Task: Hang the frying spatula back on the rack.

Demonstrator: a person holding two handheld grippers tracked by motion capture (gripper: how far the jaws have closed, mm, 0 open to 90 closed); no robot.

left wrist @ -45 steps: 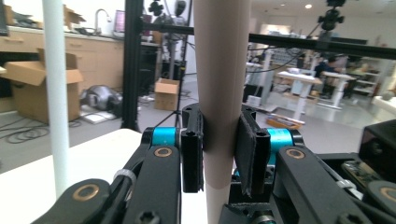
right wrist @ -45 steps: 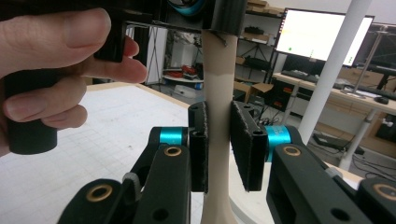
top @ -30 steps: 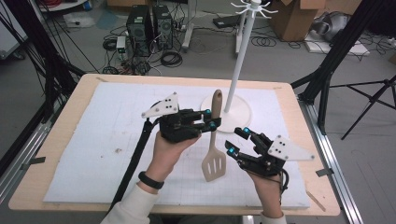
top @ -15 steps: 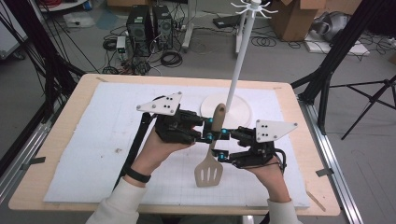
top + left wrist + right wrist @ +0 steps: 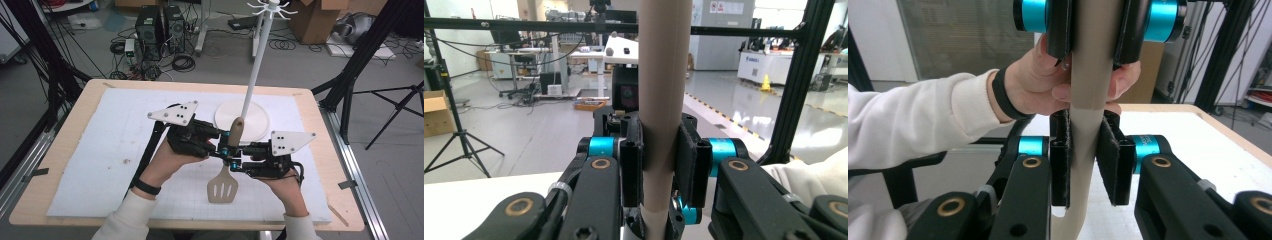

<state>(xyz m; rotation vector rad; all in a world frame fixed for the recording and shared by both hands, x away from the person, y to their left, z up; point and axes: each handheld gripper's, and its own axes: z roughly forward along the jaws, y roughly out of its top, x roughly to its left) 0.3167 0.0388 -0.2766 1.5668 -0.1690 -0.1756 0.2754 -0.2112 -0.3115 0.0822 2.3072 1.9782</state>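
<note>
A beige slotted spatula (image 5: pixel 223 187) hangs over the table with its blade down and its handle (image 5: pixel 236 131) pointing up. My left gripper (image 5: pixel 225 144) comes in from the left and is shut on the upper handle; in the left gripper view its pads (image 5: pixel 631 150) press both sides of the handle (image 5: pixel 664 60). My right gripper (image 5: pixel 233 163) comes in from the right, just below the left one. Its jaws have just been closing, and its pads (image 5: pixel 1109 150) now clamp the handle (image 5: pixel 1087 95). The left gripper (image 5: pixel 1093 20) sits directly above in that view.
A white stand with a round base (image 5: pixel 255 125) and a tall pole (image 5: pixel 255 65) topped by hooks rises just behind the grippers. A white mat (image 5: pixel 100 145) covers the wooden table (image 5: pixel 65 125). Black frame posts and a tripod stand at the right.
The right gripper came in from the right, met the spatula handle under the left gripper and shut on it. The left gripper kept its hold and raised the spatula a little.
</note>
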